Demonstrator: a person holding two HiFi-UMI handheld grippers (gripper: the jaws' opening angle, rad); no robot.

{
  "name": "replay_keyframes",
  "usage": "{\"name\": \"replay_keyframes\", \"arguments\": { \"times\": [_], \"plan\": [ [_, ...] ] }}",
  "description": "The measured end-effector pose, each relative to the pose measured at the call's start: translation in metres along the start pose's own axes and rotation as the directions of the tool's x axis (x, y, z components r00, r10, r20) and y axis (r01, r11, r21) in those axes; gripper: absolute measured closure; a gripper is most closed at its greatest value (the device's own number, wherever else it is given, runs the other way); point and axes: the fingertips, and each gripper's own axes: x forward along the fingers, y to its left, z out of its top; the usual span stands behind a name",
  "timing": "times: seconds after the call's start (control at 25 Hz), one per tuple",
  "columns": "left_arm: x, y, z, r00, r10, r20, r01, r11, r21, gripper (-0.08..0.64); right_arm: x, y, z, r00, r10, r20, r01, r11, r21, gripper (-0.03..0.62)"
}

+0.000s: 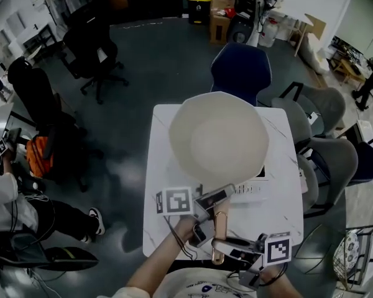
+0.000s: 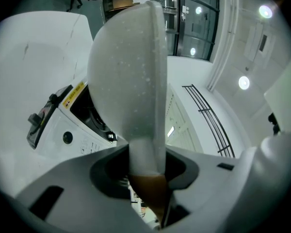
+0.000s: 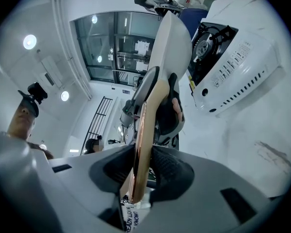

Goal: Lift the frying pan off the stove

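Note:
The cream frying pan point(image 1: 219, 138) hangs over the white table point(image 1: 160, 166), clear of the white portable stove point(image 1: 253, 191) beneath it. Its wooden handle point(image 1: 221, 223) points toward me. My left gripper point(image 1: 214, 198) is shut on the handle close to the pan, and my right gripper point(image 1: 229, 247) is shut on the handle's end. In the left gripper view the pan point(image 2: 131, 67) stands edge-on with the stove point(image 2: 70, 127) apart to its left. In the right gripper view the handle point(image 3: 144, 130) runs between the pads up to the pan point(image 3: 173, 42), the stove point(image 3: 233, 67) off to the right.
A blue chair point(image 1: 241, 70) stands at the table's far side and grey chairs point(image 1: 320, 123) at its right. Black office chairs point(image 1: 93, 48) are on the floor to the left, where a seated person point(image 1: 9, 203) is.

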Motion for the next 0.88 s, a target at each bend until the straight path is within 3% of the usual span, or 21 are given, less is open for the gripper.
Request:
{"name": "replay_keyframes", "arguments": {
  "times": [0.88],
  "plan": [
    [-0.033,-0.007,0.003,0.999,0.010,0.053,-0.010,1.000,0.005,0.407,0.018,0.019,-0.015,0.995,0.037,-0.088,-0.039,0.999,-0.027,0.465]
  ]
}}
